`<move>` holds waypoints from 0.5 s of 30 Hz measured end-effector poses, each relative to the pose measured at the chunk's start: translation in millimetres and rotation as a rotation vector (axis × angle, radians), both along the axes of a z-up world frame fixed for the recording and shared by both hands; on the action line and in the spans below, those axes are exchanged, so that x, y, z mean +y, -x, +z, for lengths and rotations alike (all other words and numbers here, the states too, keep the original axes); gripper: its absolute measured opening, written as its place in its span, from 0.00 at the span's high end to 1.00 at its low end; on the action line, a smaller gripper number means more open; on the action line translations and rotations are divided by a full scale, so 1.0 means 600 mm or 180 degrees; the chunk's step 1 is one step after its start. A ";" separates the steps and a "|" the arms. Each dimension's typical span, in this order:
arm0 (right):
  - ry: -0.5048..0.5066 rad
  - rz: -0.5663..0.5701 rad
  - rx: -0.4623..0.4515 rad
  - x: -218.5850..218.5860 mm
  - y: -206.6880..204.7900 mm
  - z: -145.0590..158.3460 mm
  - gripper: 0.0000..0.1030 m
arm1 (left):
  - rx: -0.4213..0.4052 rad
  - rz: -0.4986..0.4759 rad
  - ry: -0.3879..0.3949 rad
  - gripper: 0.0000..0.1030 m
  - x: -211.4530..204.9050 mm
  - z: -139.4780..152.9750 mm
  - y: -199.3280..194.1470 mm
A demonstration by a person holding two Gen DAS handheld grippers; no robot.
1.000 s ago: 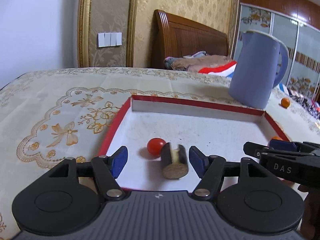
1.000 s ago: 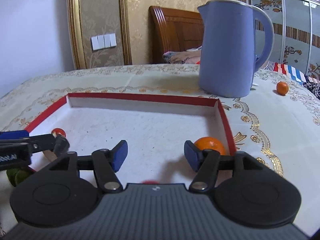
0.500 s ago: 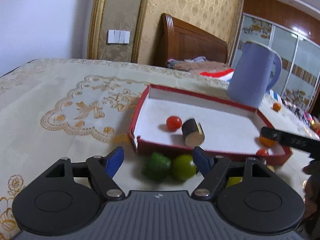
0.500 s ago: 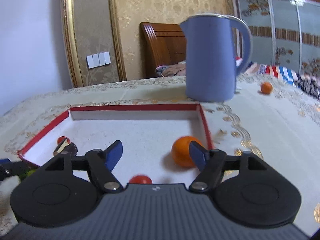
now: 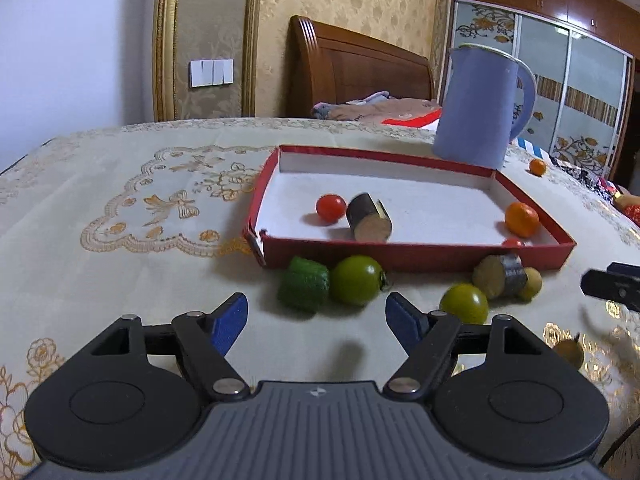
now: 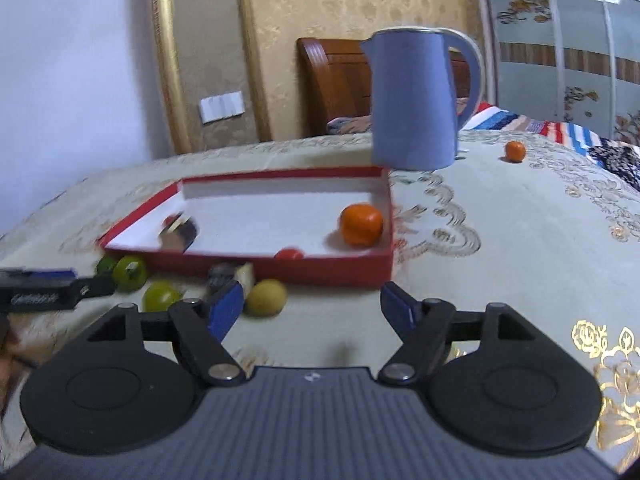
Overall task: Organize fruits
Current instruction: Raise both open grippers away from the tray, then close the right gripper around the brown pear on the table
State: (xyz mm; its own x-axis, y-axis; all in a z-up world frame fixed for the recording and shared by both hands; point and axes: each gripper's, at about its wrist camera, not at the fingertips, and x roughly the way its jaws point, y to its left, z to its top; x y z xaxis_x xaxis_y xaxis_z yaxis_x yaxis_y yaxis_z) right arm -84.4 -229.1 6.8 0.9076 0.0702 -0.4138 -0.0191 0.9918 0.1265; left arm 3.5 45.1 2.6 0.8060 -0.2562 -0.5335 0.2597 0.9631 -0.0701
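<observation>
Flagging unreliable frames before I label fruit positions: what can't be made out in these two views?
- Left wrist view: second small red fruit mostly hidden behind the red tray front wall.
- Left wrist view: right gripper cut by the edge.
- Right wrist view: dark cut piece in the tray is motion-blurred.

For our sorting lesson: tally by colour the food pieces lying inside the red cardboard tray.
Small round red tomatoes: 2
Round orange fruit: 1
Dark-skinned cylindrical chunk: 1
Total: 4
</observation>
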 end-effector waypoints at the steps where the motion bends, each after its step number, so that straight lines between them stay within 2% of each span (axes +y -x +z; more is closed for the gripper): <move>1: -0.0004 0.0059 0.0003 0.006 0.011 -0.001 0.28 | 0.0000 0.0002 0.0013 0.26 0.001 0.000 0.000; 9: 0.0164 0.0417 0.0152 0.053 0.021 -0.018 0.32 | 0.0116 0.0092 0.0208 0.26 0.019 -0.003 -0.008; 11: 0.0177 0.0483 0.0157 0.061 0.022 -0.021 0.40 | 0.0139 0.0094 0.0228 0.26 0.021 -0.004 -0.009; 12: 0.0209 0.0501 0.0160 0.065 0.021 -0.023 0.47 | 0.0152 0.0093 0.0220 0.26 0.020 -0.004 -0.009; 15: 0.0176 0.0550 0.0224 0.070 0.014 -0.029 0.56 | 0.0154 0.0095 0.0186 0.25 0.017 -0.005 -0.009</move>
